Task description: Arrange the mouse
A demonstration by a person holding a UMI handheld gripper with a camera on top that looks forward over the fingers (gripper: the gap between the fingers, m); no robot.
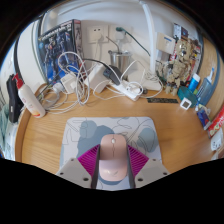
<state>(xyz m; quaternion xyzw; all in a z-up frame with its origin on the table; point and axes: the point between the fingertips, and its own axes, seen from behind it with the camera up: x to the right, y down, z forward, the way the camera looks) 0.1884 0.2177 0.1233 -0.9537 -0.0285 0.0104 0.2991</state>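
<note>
Pink mouse [113, 157] sits between the two fingers of the claw [113, 166], long axis pointing away toward the far side. Magenta pads [88, 159] flank it left and right and look to touch its sides, so the claw reads as pinching the mouse; any sliver of gap can't be ruled out. Mouse lies over the near middle of a grey mouse mat [112, 133], likely the target spot, since the mat is the natural home for it. Can't tell whether the mouse rests on the mat or is lifted just above it.

Mat lies flat on the wooden counter [45, 135], near edge, centred. Bare wood on both sides and beyond.

Far side of the counter is cluttered: a white power strip [126, 90] with tangled white cables [72, 72] far left of centre, a white bottle-like item [31, 100] lying far left, small boxes and bits [190, 95] far right. All well apart from the mat, so nothing crowds the placement.

Judgement: the task looks at the place or adjust stage; squaring the mouse to the mat before release is probably what is needed.
</note>
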